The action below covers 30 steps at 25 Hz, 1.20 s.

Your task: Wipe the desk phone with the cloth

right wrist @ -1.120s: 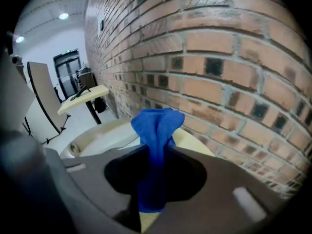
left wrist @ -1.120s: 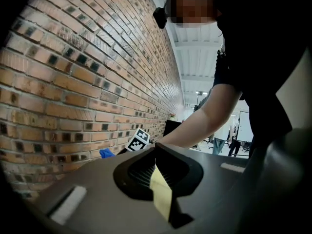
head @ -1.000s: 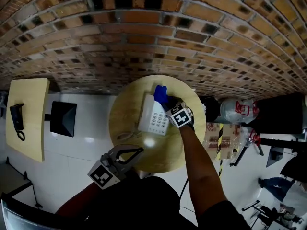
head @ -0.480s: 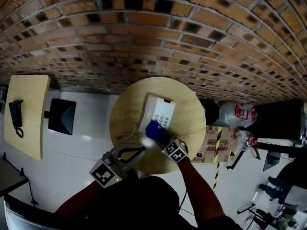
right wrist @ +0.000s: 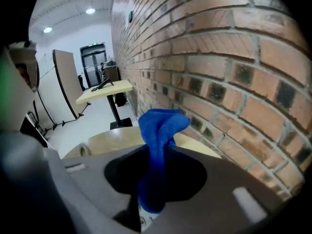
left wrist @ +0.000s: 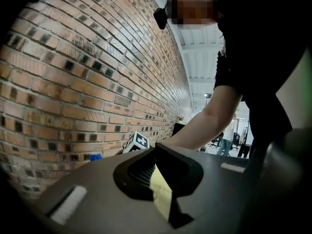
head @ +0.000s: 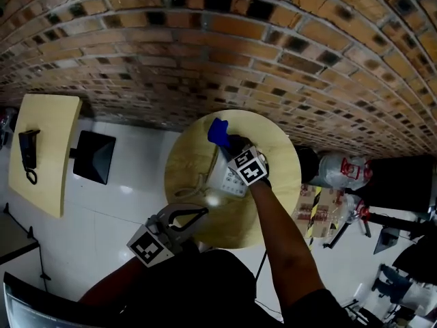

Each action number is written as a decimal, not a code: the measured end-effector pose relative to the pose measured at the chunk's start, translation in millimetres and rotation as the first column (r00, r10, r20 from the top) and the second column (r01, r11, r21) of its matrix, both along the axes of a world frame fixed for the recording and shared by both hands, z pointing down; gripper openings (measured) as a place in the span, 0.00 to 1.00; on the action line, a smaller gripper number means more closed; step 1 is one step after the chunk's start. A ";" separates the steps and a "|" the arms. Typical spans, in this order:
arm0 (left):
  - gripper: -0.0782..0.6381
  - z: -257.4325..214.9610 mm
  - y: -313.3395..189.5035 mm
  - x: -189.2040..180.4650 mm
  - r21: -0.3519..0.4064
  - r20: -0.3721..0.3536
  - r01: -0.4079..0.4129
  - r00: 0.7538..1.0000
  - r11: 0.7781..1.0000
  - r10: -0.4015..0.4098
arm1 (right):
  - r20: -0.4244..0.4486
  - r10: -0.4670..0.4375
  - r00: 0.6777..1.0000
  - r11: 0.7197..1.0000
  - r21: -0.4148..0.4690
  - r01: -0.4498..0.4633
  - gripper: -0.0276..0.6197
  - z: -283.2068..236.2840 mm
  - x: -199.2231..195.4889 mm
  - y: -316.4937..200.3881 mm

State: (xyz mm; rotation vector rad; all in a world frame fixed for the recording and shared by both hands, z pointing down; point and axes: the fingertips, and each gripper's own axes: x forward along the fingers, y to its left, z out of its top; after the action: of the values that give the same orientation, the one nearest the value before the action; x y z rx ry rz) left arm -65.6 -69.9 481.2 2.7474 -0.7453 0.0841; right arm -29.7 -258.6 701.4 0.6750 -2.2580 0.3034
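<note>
A white desk phone lies on the round wooden table, partly hidden by my right gripper. My right gripper is shut on a blue cloth, which sticks up past the phone's far end, near the table's far edge. In the right gripper view the blue cloth stands bunched between the jaws of the right gripper, with a sliver of the white phone below. My left gripper hovers at the table's near edge, shut and holding nothing.
A brick wall runs just behind the table. A rectangular table at the left carries a black handset, with a black square base beside it. Wrapped goods and boxes crowd the right.
My right gripper dragged the cloth from the phone's far end down to its near-left corner, then back up past the far end. The left gripper stayed put.
</note>
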 end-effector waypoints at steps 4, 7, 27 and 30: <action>0.09 2.6 -4.3 -8.0 -0.024 -0.001 0.019 1.000 1.000 -0.019 | -0.037 -0.109 0.993 0.994 0.023 0.110 0.18 2.8 -21.9 51.7; 0.09 -1.3 -8.3 -7.0 0.048 0.020 -0.016 1.000 0.999 0.015 | -0.052 -0.234 0.971 0.972 -0.004 0.234 0.18 18.1 -38.6 117.3; 0.09 -4.0 -6.0 43.1 0.011 -0.017 -0.115 0.993 0.993 0.115 | -0.027 0.297 0.954 0.952 -0.073 -0.299 0.18 28.5 157.6 108.8; 0.09 1.5 -2.1 45.9 -0.002 -0.005 -0.130 0.992 0.992 0.130 | -0.088 0.415 0.906 0.897 -0.127 -0.423 0.18 54.3 199.8 115.7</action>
State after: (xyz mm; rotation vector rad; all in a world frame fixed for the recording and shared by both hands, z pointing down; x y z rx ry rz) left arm -19.7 -72.0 482.7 2.7900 -0.5643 0.1054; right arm 170.1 -142.9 755.7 1.0788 -1.9946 0.6408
